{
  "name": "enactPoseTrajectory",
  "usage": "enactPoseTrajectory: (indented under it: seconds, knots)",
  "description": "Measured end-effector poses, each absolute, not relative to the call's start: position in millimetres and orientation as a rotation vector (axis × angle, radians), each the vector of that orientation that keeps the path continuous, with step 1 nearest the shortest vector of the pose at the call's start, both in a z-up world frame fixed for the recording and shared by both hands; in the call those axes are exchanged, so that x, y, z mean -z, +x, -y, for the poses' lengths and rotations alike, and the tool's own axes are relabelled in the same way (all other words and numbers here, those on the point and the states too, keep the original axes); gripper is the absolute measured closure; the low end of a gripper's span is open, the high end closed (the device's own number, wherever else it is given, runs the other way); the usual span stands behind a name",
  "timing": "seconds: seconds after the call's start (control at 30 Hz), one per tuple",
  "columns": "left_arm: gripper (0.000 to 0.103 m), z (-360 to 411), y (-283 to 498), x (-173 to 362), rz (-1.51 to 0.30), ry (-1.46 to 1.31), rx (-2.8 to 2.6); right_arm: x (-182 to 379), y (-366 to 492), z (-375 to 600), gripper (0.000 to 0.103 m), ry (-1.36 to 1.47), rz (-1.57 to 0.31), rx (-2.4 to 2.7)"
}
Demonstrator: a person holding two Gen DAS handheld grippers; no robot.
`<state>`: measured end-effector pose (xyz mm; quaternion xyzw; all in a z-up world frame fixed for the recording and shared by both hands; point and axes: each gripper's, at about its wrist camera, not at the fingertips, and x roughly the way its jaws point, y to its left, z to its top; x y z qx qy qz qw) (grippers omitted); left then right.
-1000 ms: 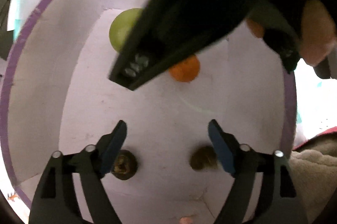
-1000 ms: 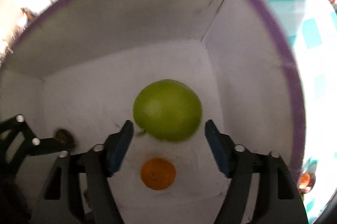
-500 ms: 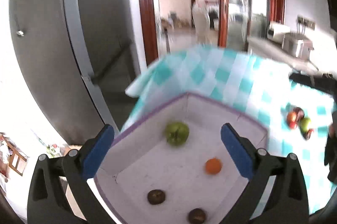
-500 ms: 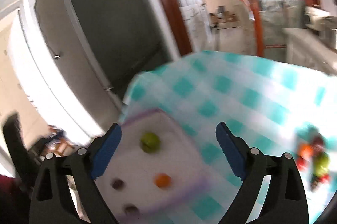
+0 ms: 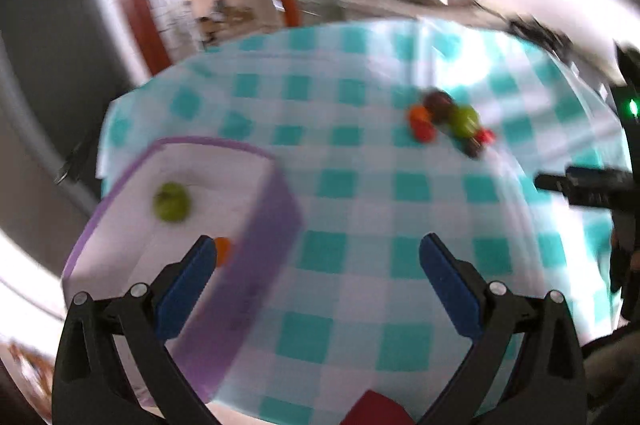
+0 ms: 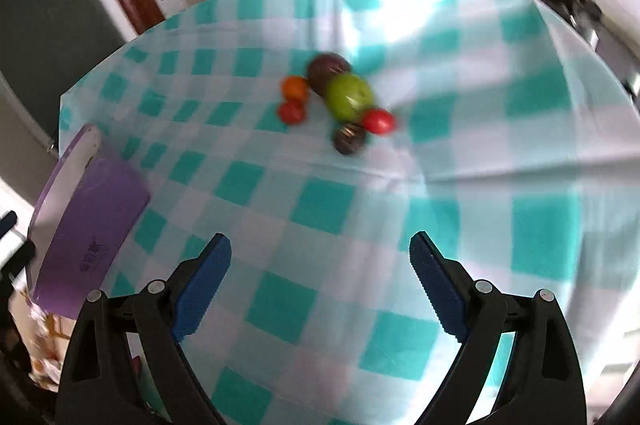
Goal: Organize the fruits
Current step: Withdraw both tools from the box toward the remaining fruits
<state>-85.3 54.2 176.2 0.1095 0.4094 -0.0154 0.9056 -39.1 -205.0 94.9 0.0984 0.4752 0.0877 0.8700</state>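
**A:** Worrying about the next grab tbh. Sitting bunched on the checked tablecloth (image 6: 320, 209): 6 pieces in the fruit cluster (image 6: 340, 101), most touching. Going in for the green fruit (image 6: 349, 96) probably meaning knocking the red tomato (image 6: 378, 121) or the dark round one (image 6: 349, 139) and sending them rolling off across the cloth. Also looking pretty blurry in both views, so judging the gap between pieces being hard.

**B:** Agreeing. Right gripper (image 6: 320, 277) hanging over bare cloth, well short of the pile, nothing between the blue pads, jaws closing a touch but looking wide. Left gripper (image 5: 316, 281) spread fully wide, empty too, left finger overlapping the purple-rimmed box (image 5: 264, 257) wall in view. Clipping that wall possibly shoving the box.

**A:** Box sitting near the table's left edge, well apart from the pile. Holding a green fruit (image 5: 172, 202) and a small orange one (image 5: 222, 249) so far as visible. Remaining pile looking like 1 orange, 2 red, 1 green, 2 dark purplish. Smooth round skins, so probably slipping if pinched off-centre.
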Motion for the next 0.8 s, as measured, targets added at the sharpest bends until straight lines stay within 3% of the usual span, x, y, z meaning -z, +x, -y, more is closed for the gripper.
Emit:
enactPoseTrajectory:
  seconds: [0.17, 0.53, 0.8]
  knots:
    - [0.002, -14, -64, -142, -0.935, 0.324, 0.138, -72, -32, 213, 0.026, 0.213, -1.019, -0.188]
    - [0.002, -20, 7, -108, -1.037, 0.325, 0.183, -38, 27, 193, 0.036, 0.168, -1.086, -0.125]
    - [0.002, -28, 86, -64, -1.166, 0.146, 0.211, -9, 90, 165, 0.053, 0.165, -1.107, 0.003]
